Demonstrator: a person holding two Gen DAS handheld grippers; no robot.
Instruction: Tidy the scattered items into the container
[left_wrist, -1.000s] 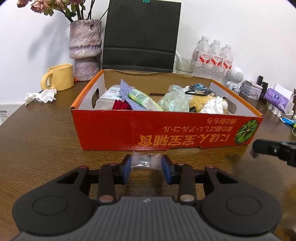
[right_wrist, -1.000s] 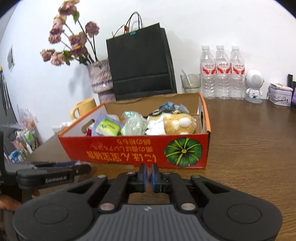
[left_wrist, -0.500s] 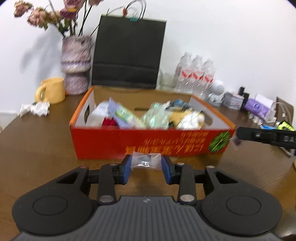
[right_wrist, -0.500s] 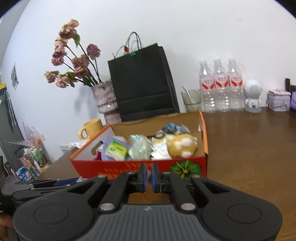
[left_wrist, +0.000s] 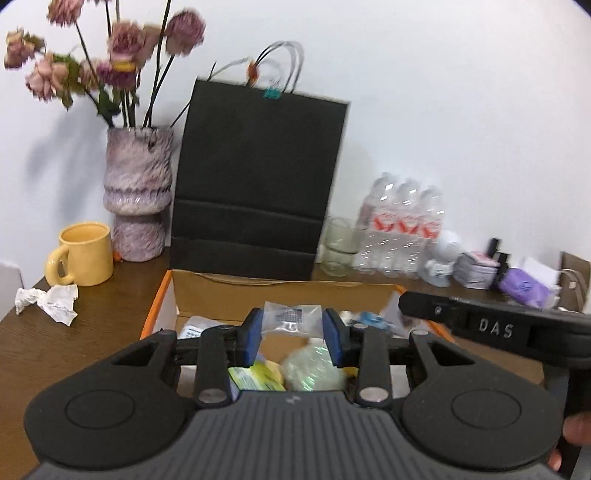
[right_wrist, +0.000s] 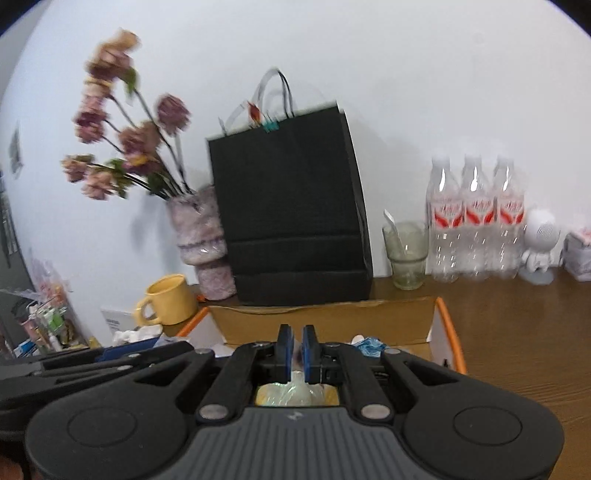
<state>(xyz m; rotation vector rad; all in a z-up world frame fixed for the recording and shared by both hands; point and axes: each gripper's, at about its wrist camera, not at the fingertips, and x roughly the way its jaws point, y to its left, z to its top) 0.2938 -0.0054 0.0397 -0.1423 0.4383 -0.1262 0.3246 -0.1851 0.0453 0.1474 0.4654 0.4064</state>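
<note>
Above the orange cardboard box (left_wrist: 162, 299) on the desk (left_wrist: 74, 343), the left hand-held gripper (left_wrist: 291, 334) pinches a small clear plastic packet (left_wrist: 291, 317) between its blue pads, probably to drop it inside, while the right hand-held gripper (right_wrist: 294, 350) is closed and empty.

Packet (left_wrist: 291, 318) now above box (left_wrist: 280, 291)

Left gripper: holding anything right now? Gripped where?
Yes: the left gripper pinches a small clear plastic packet by its two side edges, above the open cardboard box. The right gripper is shut, empty.
</note>
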